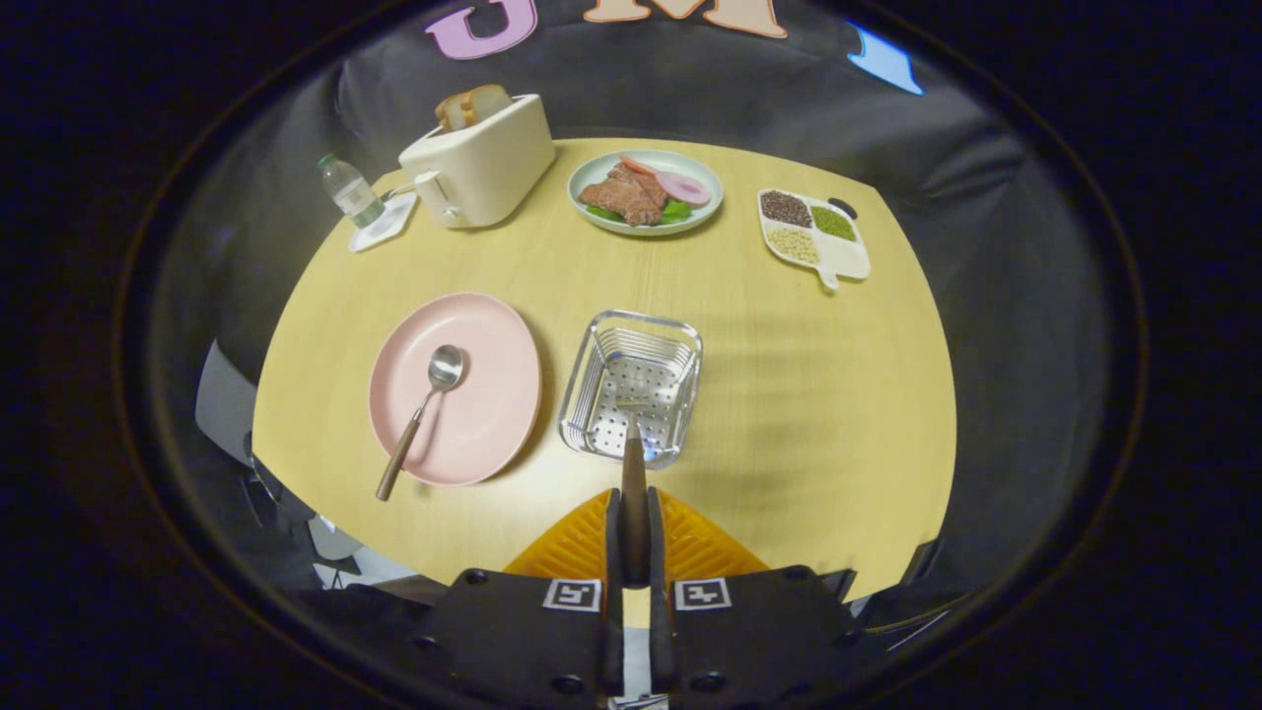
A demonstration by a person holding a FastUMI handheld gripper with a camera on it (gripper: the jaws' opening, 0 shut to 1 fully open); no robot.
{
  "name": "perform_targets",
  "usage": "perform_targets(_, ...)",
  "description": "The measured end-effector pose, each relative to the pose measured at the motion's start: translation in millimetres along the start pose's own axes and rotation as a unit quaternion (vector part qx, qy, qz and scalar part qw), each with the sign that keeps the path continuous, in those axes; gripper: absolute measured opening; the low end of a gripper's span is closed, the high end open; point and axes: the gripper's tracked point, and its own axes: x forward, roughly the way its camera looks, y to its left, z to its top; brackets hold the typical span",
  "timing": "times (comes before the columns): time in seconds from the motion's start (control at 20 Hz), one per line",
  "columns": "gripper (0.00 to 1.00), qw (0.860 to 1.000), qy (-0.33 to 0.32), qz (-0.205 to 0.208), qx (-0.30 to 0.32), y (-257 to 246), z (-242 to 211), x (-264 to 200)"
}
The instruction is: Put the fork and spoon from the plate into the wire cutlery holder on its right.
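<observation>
Gripper view, tool (pixel 633 523) clamped on fork (pixel 632 463), handle along fingers, tines pointing ahead over wire cutlery holder (pixel 592 360).

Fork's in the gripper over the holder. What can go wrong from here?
1. The gripper is shut on the fork by its handle, its tines just past the near rim of the wire cutlery holder; released here, it may catch on the rim or tip out.
2. The holder looks light; a nudge could slide it toward the pink plate.
3. The spoon overhangs the plate's edge by its handle, so gripping it there might flip it.
</observation>
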Motion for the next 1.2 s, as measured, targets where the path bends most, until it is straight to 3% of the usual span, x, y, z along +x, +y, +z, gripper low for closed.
perform_targets(0.05, 0.13, 1.0, 0.0, 0.002, 0.003, 2.7, -0.4, -0.1)
perform_targets(0.35, 1.0, 0.999, -0.038, -0.005, 0.024, 2.2, 3.2, -5.8)
perform_targets(0.5, 1.0, 0.996, -0.075, 0.011, 0.052, 6.4, 11.0, -5.7)
perform_targets(0.75, 1.0, 0.983, -0.173, -0.016, 0.064, -3.0, 31.2, -13.3)
perform_targets(1.2, 0.99, 0.933, -0.332, -0.07, 0.117, 8.5, 54.0, -56.4)
